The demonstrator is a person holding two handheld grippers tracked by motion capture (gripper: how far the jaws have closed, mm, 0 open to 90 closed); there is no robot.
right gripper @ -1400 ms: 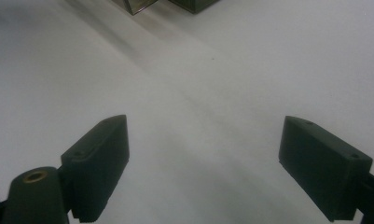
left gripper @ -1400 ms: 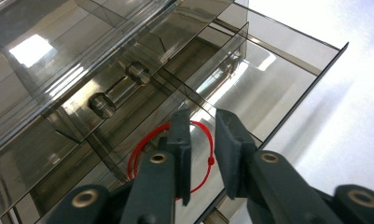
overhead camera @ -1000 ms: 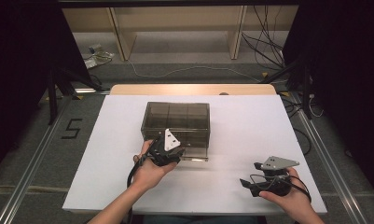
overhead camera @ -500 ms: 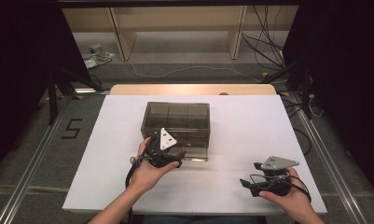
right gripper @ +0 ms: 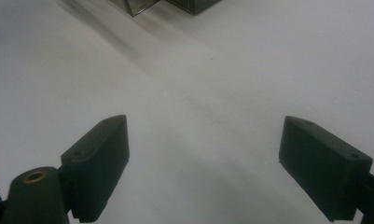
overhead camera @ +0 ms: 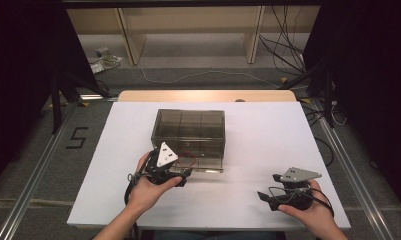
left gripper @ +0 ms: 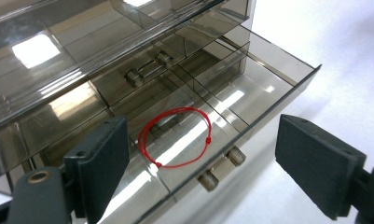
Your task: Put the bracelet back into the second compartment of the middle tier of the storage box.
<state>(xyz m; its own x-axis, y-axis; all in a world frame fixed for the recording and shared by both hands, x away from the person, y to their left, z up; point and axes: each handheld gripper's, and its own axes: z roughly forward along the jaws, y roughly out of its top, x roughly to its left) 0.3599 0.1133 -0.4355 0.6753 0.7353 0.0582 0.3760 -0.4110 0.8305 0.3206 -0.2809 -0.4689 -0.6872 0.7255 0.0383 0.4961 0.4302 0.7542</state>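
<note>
A smoky clear drawer box [overhead camera: 188,122] stands mid-table. Its lowest drawer [left gripper: 261,86] is pulled out toward me. A red string loop [left gripper: 208,139] lies flat in the drawer's middle compartment, and shows as a red string loop [overhead camera: 179,160] from above. My left gripper [overhead camera: 184,175] hovers just in front of that drawer. In its own view the left gripper [left gripper: 201,172] has just been opening, and now stands wide with nothing between the pads. My right gripper [overhead camera: 264,198] rests near the table's front right; the right gripper [right gripper: 203,163] is open over bare white table.
The drawer's front handle [left gripper: 219,168] sits between my left jaws' line and the loop. The white table top [overhead camera: 288,135] ends at a wooden strip [overhead camera: 203,95] behind the box. A box corner [right gripper: 142,5] shows far off in the right gripper view.
My left gripper has drawn back from over the drawer toward the near edge. The red loop now shows lying in the drawer. The right hand has not moved.
</note>
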